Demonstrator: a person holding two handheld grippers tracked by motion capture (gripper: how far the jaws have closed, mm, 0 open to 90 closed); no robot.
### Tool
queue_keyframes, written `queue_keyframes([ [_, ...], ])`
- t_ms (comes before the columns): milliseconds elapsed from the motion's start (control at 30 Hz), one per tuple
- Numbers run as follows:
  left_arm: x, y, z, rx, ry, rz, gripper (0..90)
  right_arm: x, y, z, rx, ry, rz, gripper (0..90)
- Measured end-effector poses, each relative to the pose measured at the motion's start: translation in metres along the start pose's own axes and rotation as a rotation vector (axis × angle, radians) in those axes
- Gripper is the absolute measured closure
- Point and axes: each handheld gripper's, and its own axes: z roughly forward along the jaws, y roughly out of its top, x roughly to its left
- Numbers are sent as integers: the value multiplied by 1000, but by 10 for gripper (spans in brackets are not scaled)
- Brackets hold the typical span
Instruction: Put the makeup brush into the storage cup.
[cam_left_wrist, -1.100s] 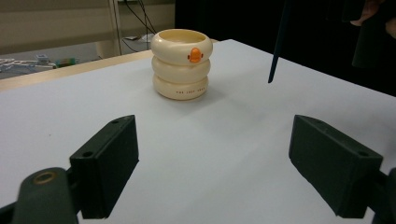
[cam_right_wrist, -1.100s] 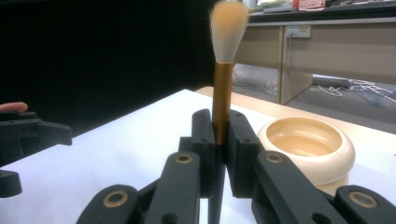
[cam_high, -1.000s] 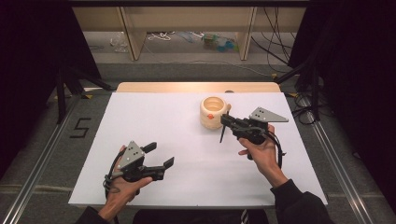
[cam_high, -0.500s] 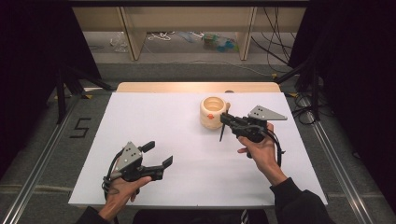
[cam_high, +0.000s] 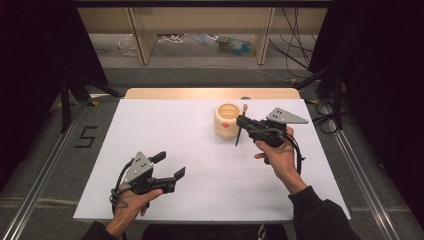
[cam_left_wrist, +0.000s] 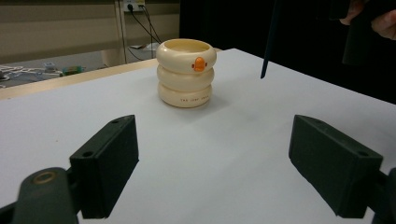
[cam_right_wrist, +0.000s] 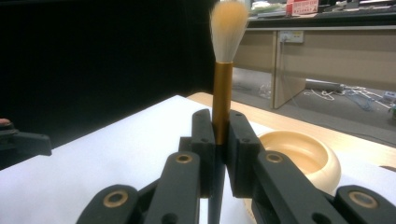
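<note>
While the right gripper (cam_right_wrist: 219, 154) has its jaws clamped on the gold collar of a brush (cam_right_wrist: 223, 88), the pale bristles stand upright above them and the dark handle hangs down below. Just beside those jaws, a cream ringed cup (cam_high: 227, 120) with an orange beak mark stands on the white bench (cam_high: 200, 150), with the brush just to its right and above the bench. Well apart, near the front edge, the left gripper (cam_high: 169, 172) hovers with its jaws wide open and nothing between them, pointing toward the cup.
</note>
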Motion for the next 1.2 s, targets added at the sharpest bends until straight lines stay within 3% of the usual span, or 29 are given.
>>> queue_keyframes([
  [33,0,0,0,1,1,1,157,-2,0,2,-18,1,-10,836],
  [67,0,0,0,0,2,2,158,-1,1,2,-9,2,10,835],
  [100,0,0,0,-2,5,5,157,-3,1,2,-13,-10,-11,835],
  [133,0,-1,1,-11,0,3,157,-3,1,3,3,-1,12,835],
  [300,0,0,1,-7,2,8,158,-9,1,7,1,-20,-3,835],
  [367,-1,0,1,-3,3,9,157,-10,1,8,8,-17,19,835],
  [500,-1,-1,1,1,-2,21,158,-15,2,10,13,-36,14,835],
  [1067,0,0,1,4,-7,19,158,-29,15,18,-18,-68,26,835],
  [1200,0,0,1,2,-8,23,158,-30,16,20,1,-69,29,835],
])
